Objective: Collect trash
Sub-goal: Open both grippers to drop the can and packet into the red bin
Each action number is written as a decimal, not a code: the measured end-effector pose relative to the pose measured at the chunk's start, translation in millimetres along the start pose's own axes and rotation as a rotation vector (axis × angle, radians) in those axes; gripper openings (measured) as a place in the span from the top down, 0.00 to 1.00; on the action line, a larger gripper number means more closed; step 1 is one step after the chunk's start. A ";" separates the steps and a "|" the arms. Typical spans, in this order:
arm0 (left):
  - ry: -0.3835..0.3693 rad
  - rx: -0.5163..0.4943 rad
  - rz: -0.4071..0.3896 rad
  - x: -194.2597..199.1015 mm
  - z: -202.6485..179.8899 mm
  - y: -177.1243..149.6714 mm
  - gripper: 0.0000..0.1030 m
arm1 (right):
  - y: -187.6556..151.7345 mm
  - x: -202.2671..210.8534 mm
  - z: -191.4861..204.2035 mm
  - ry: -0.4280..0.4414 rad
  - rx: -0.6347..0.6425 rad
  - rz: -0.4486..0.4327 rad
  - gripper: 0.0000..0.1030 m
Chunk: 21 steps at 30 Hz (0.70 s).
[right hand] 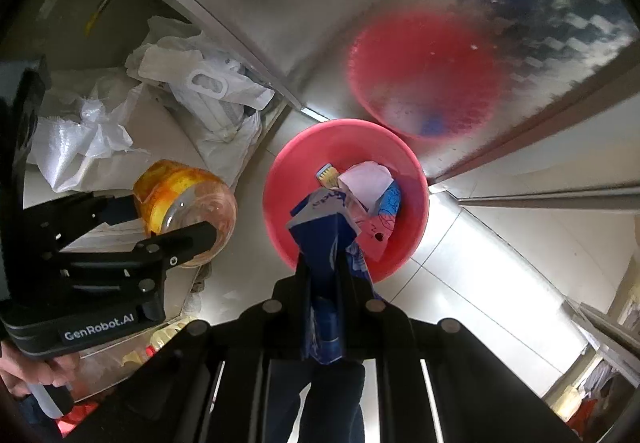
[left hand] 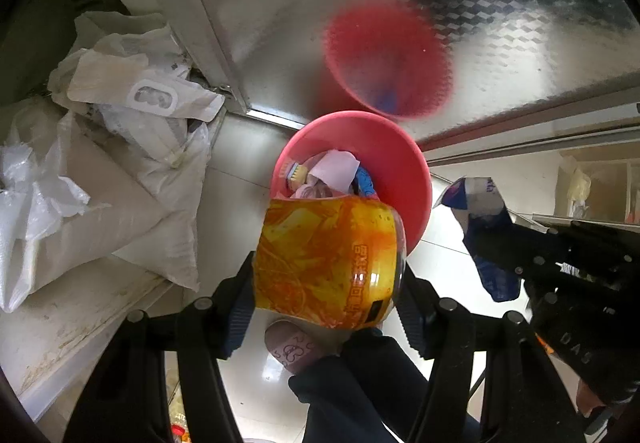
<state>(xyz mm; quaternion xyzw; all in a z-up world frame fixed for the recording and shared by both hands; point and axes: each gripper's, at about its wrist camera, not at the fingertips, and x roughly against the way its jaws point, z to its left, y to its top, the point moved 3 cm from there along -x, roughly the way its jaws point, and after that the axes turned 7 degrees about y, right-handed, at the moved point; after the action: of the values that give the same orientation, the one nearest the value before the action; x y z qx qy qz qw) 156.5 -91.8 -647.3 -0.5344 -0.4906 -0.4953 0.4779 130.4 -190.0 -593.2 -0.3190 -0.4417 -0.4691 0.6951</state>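
While I hang over the red bin [left hand: 408, 179] | left gripper [left hand: 326, 307] half-open, clamping slick light bottle [left hand: 328, 259] mid-body | right gripper [right hand: 324, 283] pinched on limp blue wrapper [right hand: 320, 239]

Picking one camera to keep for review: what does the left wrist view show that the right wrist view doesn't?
Left wrist only: a pink slipper below the orange-labelled bottle.
Right wrist only: the left hand-held gripper from the side, and the bottle's clear end.
Both: the pink bin already holding trash, its blurred reflection, white sacks, and the blue wrapper in the right hand-held gripper.
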 end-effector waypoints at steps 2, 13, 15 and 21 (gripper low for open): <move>-0.001 -0.002 -0.004 -4.3 -0.5 2.3 0.42 | 0.3 -1.2 -1.4 0.015 0.001 0.003 0.91; -0.010 -0.002 -0.005 -1.7 -2.8 4.9 0.28 | 1.8 -1.2 -4.9 0.019 0.002 0.006 0.70; -0.006 0.015 0.000 1.8 2.5 4.1 0.23 | 2.3 3.0 -6.8 0.012 -0.008 -0.002 0.55; 0.015 0.011 -0.006 33.5 5.2 -13.1 0.20 | -7.5 28.6 8.1 -0.005 0.020 -0.019 0.40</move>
<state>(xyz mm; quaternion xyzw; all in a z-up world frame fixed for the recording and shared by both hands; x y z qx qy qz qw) 144.6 -84.1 -613.8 -0.5265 -0.4914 -0.4981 0.4829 125.7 -196.3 -563.6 -0.3089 -0.4511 -0.4706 0.6926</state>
